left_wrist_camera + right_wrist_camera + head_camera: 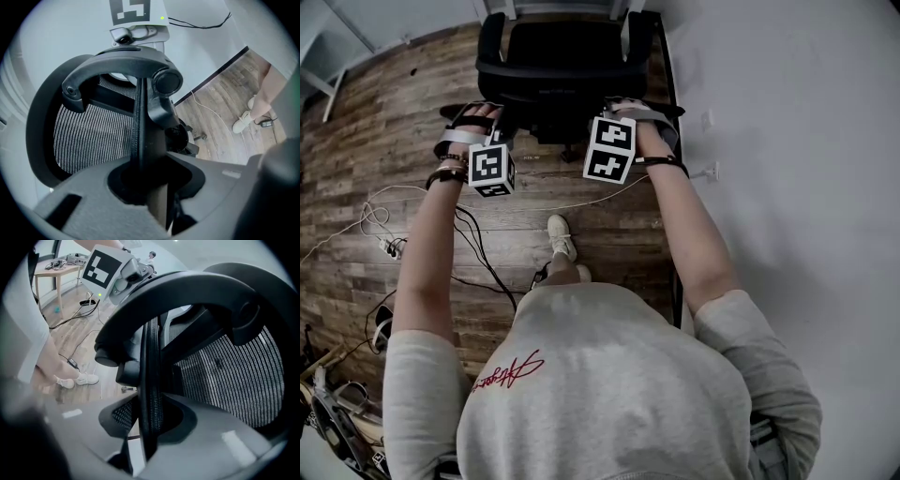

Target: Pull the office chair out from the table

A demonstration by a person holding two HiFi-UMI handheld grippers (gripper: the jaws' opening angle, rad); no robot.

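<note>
Well, both my grippers have hold of the chair [567, 56], which stands at the top of the head view on the wood floor [384, 122], close by the white wall [787, 141]. Of the table I can make out almost nothing there, so I can't say how far under it the seat sits.

The left gripper [149, 185] has its jaws clamped on the thin black rim [139, 117] of the backrest, with the mesh [89, 136] just to one side. The right gripper [150, 423] is closed the same way on the rim at the other side of the back. Neither is empty, and neither bites the mesh alone.

That rim looks like the right place to hold: hard plastic, stiff, narrow enough for the jaws, and one grip on each side. I'd leave the mesh itself alone, as it is soft and would give or tear.

I judge the chair fairly heavy, but it should roll readily on bare wood. My worries are that it swivels if one side pulls harder, that the back reclines before the base moves, and that the smooth rim slips through the pads. Loose cables [473, 234] lie on the floor nearer my feet and could foul the wheels
</note>
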